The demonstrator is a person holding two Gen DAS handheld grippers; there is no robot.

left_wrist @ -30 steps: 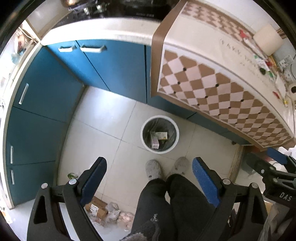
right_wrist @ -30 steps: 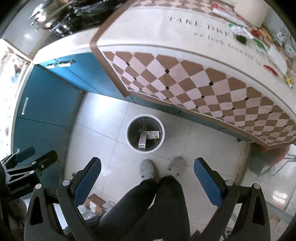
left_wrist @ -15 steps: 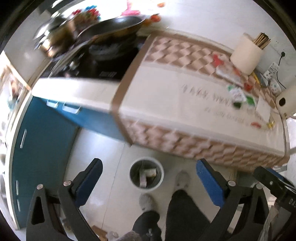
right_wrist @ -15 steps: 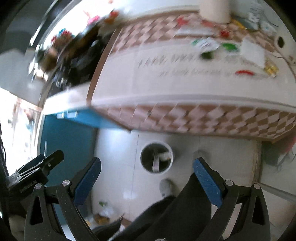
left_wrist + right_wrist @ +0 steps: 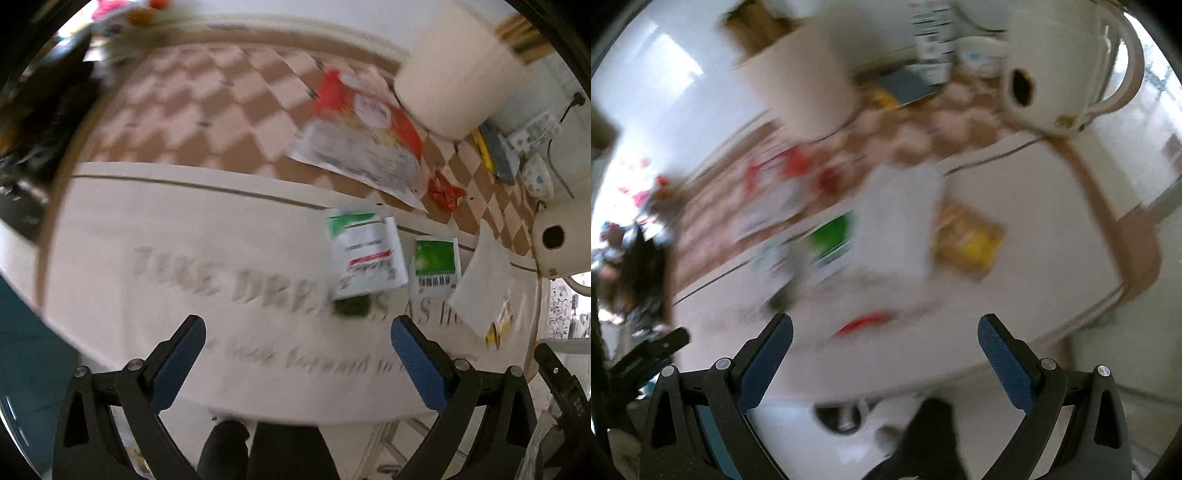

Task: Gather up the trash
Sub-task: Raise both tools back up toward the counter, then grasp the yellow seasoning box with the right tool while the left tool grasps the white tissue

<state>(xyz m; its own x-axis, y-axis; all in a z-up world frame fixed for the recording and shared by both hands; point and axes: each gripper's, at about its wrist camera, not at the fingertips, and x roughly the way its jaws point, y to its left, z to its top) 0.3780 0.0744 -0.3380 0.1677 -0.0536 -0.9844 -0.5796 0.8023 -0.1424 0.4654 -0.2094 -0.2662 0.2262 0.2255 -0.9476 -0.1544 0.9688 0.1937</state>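
Both views are blurred by motion. My left gripper [image 5: 297,328] hangs open and empty above the counter's printed cloth [image 5: 184,236]. Wrappers lie beyond it: a red and white packet [image 5: 364,136], a white and green sachet [image 5: 364,254], a green sachet [image 5: 436,266], a crumpled red scrap [image 5: 443,192] and a white sheet [image 5: 484,284]. My right gripper [image 5: 884,328] is open and empty too, over the same cloth, with a white sheet [image 5: 897,221], a yellow packet [image 5: 967,236], a green sachet [image 5: 831,232] and a red strip [image 5: 862,321] ahead. The white bin [image 5: 842,417] peeks out under the counter edge.
A cream canister [image 5: 454,70] and a white kettle [image 5: 557,236] stand at the back right, with a socket strip [image 5: 532,129] behind. A dark stove [image 5: 33,122] lies at the left. The person's dark trouser legs [image 5: 266,450] show below the counter edge.
Both grippers swung up from over the floor bin to above the counter. The wrappers now fill the views; the bin has dropped to the bottom edge. The jaws stayed wide.
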